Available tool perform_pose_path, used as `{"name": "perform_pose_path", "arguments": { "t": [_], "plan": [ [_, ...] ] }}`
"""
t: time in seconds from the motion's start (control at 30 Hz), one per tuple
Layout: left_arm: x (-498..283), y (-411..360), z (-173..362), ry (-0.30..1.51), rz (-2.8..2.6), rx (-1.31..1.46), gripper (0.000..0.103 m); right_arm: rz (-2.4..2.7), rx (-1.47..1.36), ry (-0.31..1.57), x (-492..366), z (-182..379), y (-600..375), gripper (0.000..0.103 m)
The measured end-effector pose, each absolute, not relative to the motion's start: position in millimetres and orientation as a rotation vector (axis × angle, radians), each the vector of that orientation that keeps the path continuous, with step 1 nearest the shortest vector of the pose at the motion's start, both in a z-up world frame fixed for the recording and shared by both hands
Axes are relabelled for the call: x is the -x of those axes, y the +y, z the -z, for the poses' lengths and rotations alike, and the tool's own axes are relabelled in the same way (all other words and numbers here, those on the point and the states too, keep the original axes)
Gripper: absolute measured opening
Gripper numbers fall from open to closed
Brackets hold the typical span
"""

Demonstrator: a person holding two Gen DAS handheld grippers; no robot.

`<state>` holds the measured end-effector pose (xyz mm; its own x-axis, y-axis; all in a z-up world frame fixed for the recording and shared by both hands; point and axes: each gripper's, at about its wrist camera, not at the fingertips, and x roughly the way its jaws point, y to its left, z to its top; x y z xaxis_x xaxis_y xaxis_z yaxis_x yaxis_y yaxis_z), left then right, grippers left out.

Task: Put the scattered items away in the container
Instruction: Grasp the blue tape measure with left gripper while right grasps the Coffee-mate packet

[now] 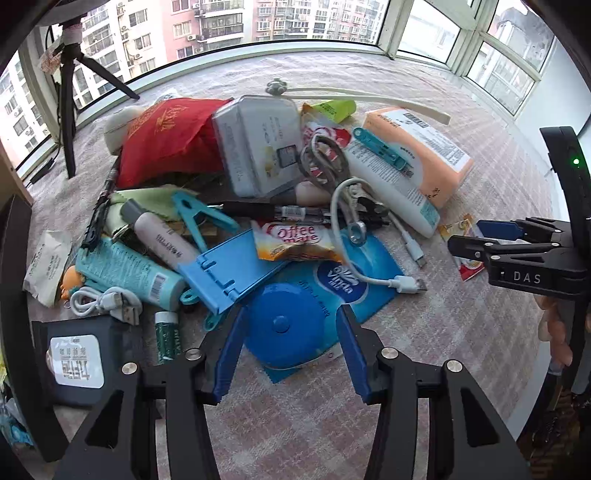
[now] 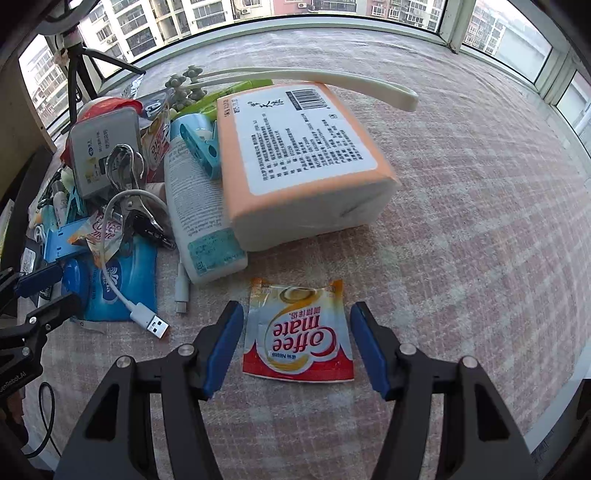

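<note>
Fingers spread, right hand-held gripper (image 2: 297,341) straddles Coffee mate sachet (image 2: 298,334); left hand-held gripper (image 1: 290,349), likewise spread, flanks blue disc (image 1: 282,325).

A home, probably a flat's bay-window nook: curved windows (image 1: 229,26) from nine to three o'clock face apartment blocks (image 2: 192,14), and a checked mat (image 2: 461,221) holds household clutter, with a tripod (image 1: 70,110) at ten.

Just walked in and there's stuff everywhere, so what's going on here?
A person is tidying a pile of clutter with two handheld grippers. The left gripper is open around a round blue tape measure. The right gripper is open around a Coffee mate sachet lying flat on the cloth. Nothing is gripped yet, and no container is clearly visible.
</note>
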<state>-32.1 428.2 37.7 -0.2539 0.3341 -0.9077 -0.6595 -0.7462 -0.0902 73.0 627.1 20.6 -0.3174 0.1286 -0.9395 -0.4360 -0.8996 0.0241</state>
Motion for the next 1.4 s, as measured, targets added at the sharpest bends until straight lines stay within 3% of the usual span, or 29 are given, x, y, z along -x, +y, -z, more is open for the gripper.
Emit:
{"name": "perform_pose_path", "arguments": {
  "t": [0.63, 0.83, 0.93, 1.03, 1.4],
  "plan": [
    [35, 440, -23, 0.399, -2.015, 1.398, 0.048, -2.276, 1.572, 0.348, -82, -25, 625, 0.06],
    [34, 431, -21, 0.371, -2.013, 1.392, 0.048, -2.276, 1.581, 0.358, -97, -31, 627, 0.041],
    [33, 428, -20, 0.376, -2.009, 1.389, 0.048, -2.278, 1.595, 0.351, -102, -33, 627, 0.038],
    [30, 424, -25, 0.366, -2.004, 1.387, 0.048, -2.282, 1.595, 0.345, -105, -36, 624, 0.029],
    [18, 399, -39, 0.329, -2.006, 1.373, 0.048, -2.316, 1.537, 0.473, -115, -50, 632, 0.021]
  ]
}}
